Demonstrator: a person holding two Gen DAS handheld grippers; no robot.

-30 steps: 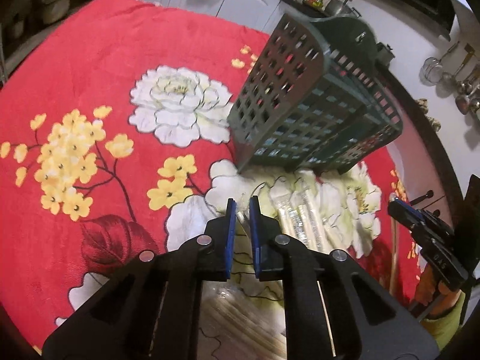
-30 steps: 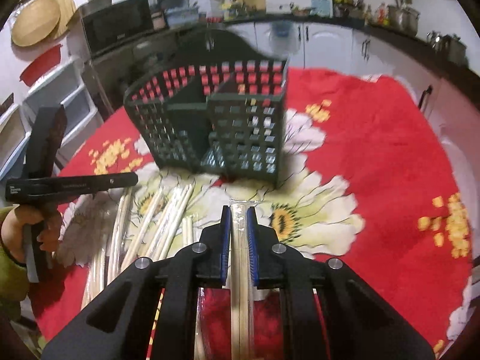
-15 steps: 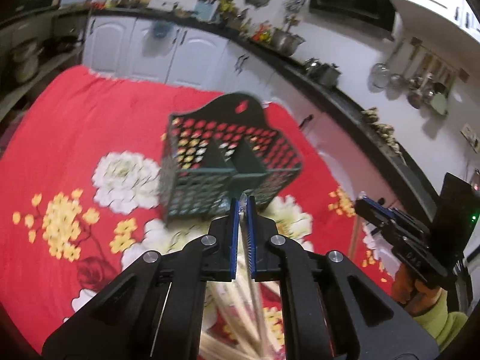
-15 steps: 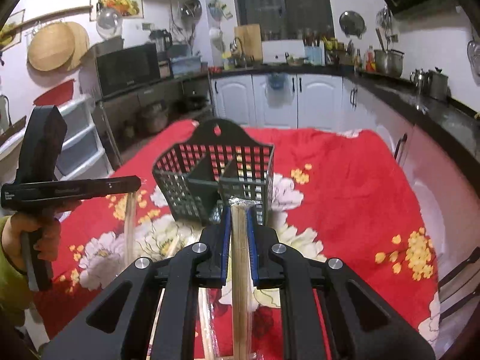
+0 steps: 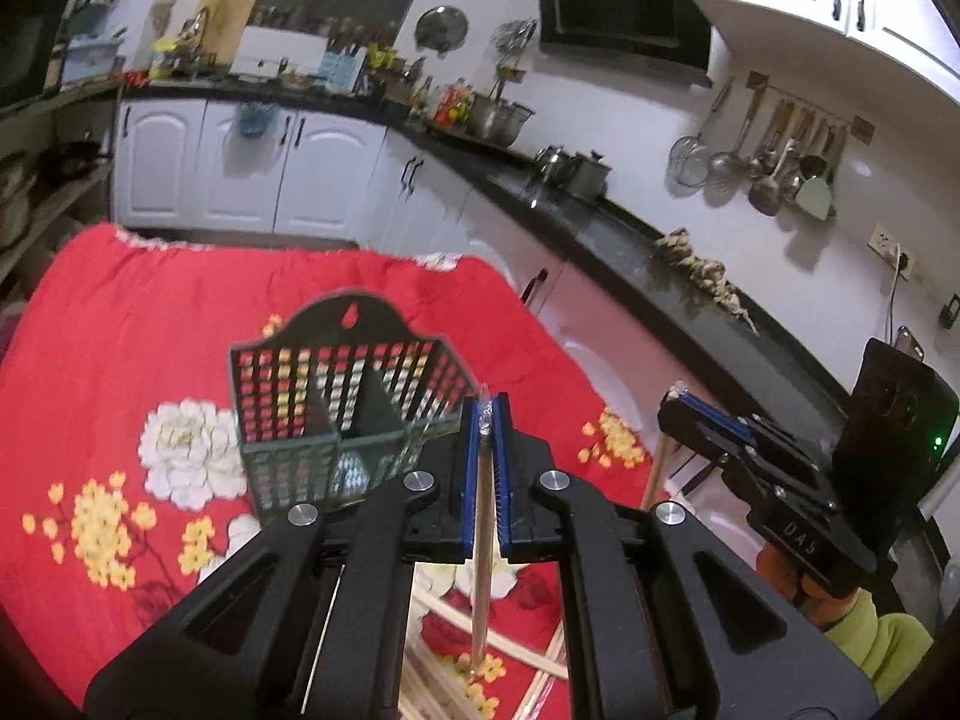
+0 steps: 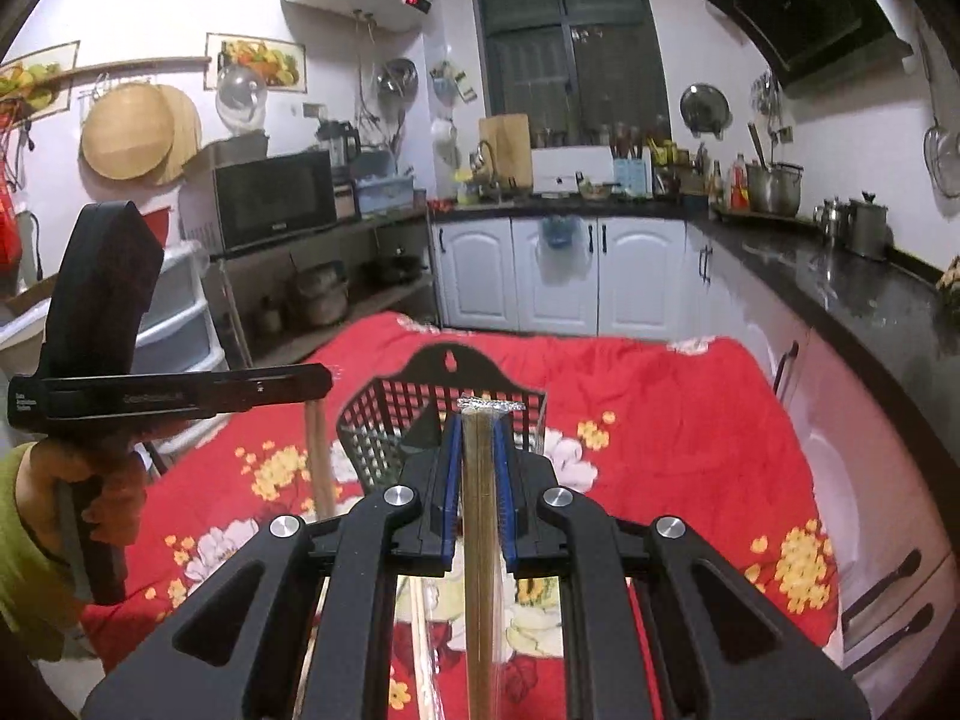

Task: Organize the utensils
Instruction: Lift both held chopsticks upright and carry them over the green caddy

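Both grippers, left gripper (image 5: 486,420) and right gripper (image 6: 478,420), are each clamping a wrapped chopstick pair (image 6: 480,540) above the caddy (image 6: 390,426) at frame centre, likely next needing tips-down lowering into compartments.

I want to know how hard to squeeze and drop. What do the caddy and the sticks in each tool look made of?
The caddy looks like dark green moulded plastic, matte, with a square lattice and a hanging hole. The right tool grips wood-coloured chopsticks, probably bamboo, in a clear glossy wrapper crimped at the tip. The left tool holds a similarly wrapped pair; its wrapper glints.
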